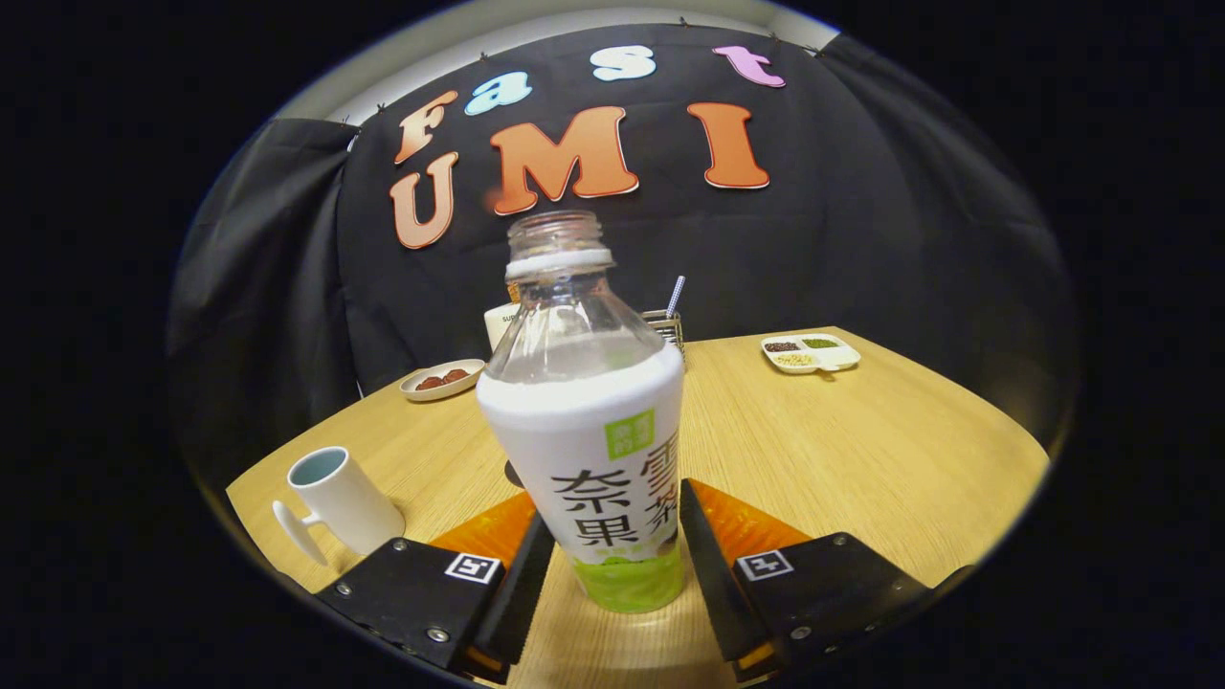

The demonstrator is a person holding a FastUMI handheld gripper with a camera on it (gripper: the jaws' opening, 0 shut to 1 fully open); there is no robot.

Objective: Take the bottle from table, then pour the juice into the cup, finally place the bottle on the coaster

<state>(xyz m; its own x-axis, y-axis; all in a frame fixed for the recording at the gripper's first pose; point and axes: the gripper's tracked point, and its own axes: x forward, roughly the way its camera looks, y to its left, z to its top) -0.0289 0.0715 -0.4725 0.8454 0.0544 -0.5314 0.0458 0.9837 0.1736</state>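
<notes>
Bottle (598, 421) is clamped upright between gripper (612, 555) fingers, uncapped; pour into cup (340, 498) & coaster placement judged not yet done.

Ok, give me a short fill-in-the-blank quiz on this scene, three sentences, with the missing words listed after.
1. The bottle stands between the fingers of the tool, and its ____ is off, so the neck is open.
2. The white mug stands on the ____, off to one side of the bottle.
3. The small dish beyond the mug holds something ____ in colour.

Missing words: cap; table; brown
</notes>
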